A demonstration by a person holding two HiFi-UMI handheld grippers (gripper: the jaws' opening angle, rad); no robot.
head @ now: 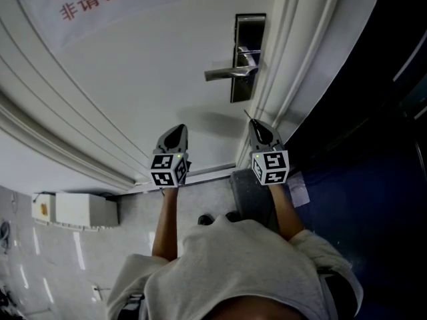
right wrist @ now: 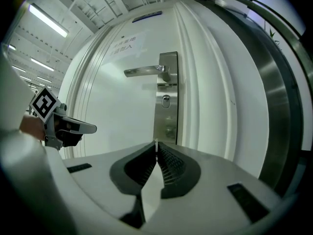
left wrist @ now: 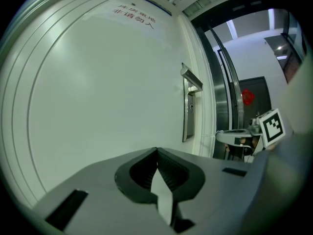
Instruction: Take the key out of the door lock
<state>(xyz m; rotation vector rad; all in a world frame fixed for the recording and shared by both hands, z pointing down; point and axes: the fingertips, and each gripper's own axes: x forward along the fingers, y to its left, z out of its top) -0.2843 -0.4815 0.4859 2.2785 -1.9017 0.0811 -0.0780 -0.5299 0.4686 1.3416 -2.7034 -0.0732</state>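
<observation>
Both grippers are up in front of the white door now, side by side and well short of it. The right gripper has its jaws pressed almost together, and right at the tips there's a thin sliver of metal standing edge-on: that's the key, pinched between the ribbed pads. It's out of the lock, clear of the door, held in open air and pointing up toward the steel lock plate. The keyhole cylinder sits on that plate, below the lever handle, which juts out level to the left.

The left gripper is pressed together too, tips meeting with nothing between them. It hangs apart from the door panel, to the left of the lock, touching nothing.

From overhead, the person's bare forearms reach out from a pale shirt, and each gripper carries its marker cube at the near end. A paper notice with red characters is stuck on the door, well away from the handle.
</observation>
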